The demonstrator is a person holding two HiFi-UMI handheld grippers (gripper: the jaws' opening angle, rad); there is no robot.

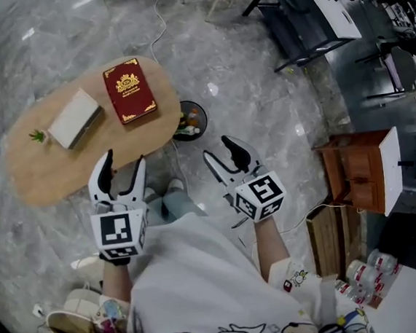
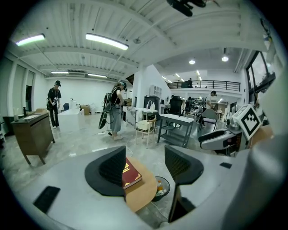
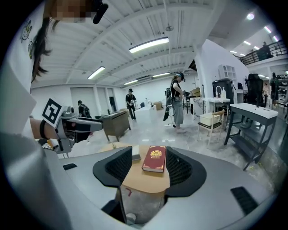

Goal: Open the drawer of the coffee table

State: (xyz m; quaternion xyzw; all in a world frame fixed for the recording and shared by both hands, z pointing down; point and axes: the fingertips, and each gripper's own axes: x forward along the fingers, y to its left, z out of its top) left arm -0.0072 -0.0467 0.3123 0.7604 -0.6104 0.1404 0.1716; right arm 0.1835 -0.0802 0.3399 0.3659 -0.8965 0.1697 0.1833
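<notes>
Holds the left gripper [image 1: 125,161] out in front of the body, jaws spread wide, with nothing between them. Holds the right gripper [image 1: 219,148] just beside it, jaws likewise parted and empty, tilted a little toward the left. Touching nothing on either side.

Just beyond the fingertips, near but apart: the coffee table [image 1: 48,174], an oval wooden top on the grey marble floor [image 1: 257,69], ahead and to the left. Framed in the gap between the jaws in both gripper views.

On the top, toward the right end, a red book [image 1: 129,90] with gold ornament. Just beside it to the left, a white box [image 1: 75,118] lying flat. Near the left edge, a small green sprig [image 1: 38,135]. Cannot make out the drawer in any view.

On the floor at the table's right end, a round black bin [image 1: 190,120] with rubbish inside. Well off to the right, a wooden cabinet [image 1: 355,173]. Far back in the hall, people [image 2: 116,108] standing.
</notes>
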